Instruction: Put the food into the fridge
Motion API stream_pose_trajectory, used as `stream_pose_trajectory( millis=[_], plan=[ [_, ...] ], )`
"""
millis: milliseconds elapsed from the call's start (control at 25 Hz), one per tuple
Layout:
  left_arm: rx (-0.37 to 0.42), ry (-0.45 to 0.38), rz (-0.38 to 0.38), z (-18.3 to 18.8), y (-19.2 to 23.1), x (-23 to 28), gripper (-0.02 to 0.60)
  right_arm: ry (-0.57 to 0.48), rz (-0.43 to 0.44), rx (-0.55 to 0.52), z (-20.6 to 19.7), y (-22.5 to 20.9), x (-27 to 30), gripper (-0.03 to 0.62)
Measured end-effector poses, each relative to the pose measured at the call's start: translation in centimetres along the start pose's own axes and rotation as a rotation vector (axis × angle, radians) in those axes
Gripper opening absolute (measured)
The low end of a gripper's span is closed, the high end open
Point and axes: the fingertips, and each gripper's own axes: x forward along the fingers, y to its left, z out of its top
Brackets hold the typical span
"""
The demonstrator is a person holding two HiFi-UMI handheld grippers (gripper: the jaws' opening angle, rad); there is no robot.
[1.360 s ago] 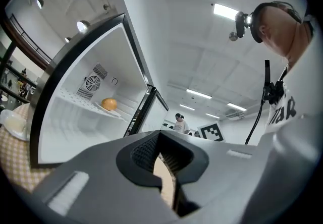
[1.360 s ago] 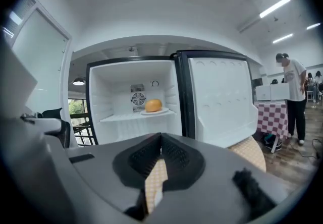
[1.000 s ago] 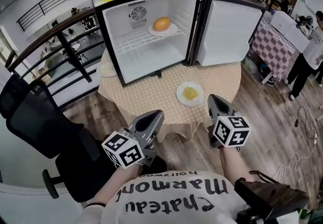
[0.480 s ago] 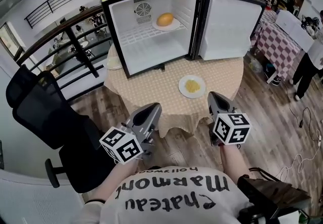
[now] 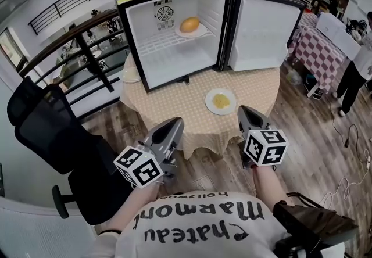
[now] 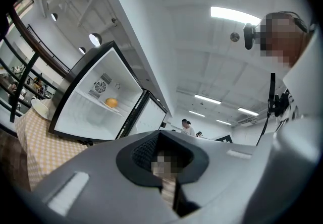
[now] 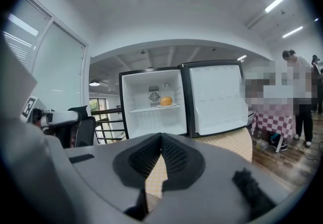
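Jaws of both grippers are shut and empty. Head view: the left gripper [image 5: 173, 125] and right gripper [image 5: 247, 114] hang short of the table [image 5: 168, 103], where the plate of yellow food [image 5: 220, 100] waits. An orange item [image 5: 189, 24] (roundish, hard to identify) is already shelved in the open fridge [image 5: 168, 62]. Left gripper view: the pads meet, partly mosaicked. Right gripper view: the pads meet and hide the plate. The next move, I judge, is opening the right jaws at the plate's rim.
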Motion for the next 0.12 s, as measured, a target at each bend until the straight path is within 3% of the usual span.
stream_pose_trajectory(
  millis=[120],
  plan=[
    [-0.002,0.006,-0.007,0.44,-0.16,0.11,0.008,0.000,-0.005,-0.003,0.41,0.23,-0.17,0.015]
  ],
)
